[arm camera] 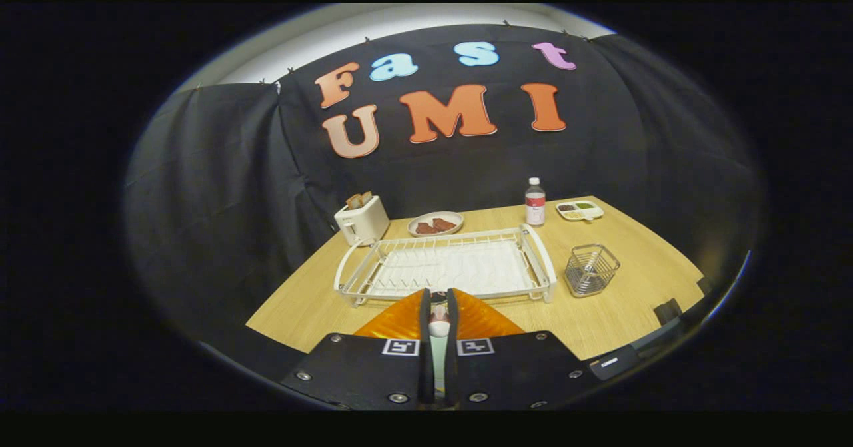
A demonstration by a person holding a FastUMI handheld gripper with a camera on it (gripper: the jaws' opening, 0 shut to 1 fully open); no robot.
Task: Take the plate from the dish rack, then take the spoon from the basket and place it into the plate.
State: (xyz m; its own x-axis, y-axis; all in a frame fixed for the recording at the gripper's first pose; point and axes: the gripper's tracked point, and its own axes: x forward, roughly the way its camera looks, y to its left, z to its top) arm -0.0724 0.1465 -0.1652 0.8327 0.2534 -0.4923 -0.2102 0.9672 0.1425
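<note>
The fingers [438, 310] are closed on a spoon [438, 320], held over an orange plate [480, 317] on the desk [626, 300]. Just beyond them sits the white dish rack [446, 267]. The wire basket [591, 270] stands beside the rack.

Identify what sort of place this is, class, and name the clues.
Probably a staged kitchen tabletop in a recording booth: a white dish rack, a toaster and a wire basket. The gripper is shut on a spoon.

Orange plate [393, 319] under held spoon [438, 317]; rack [543, 260] empty.
</note>
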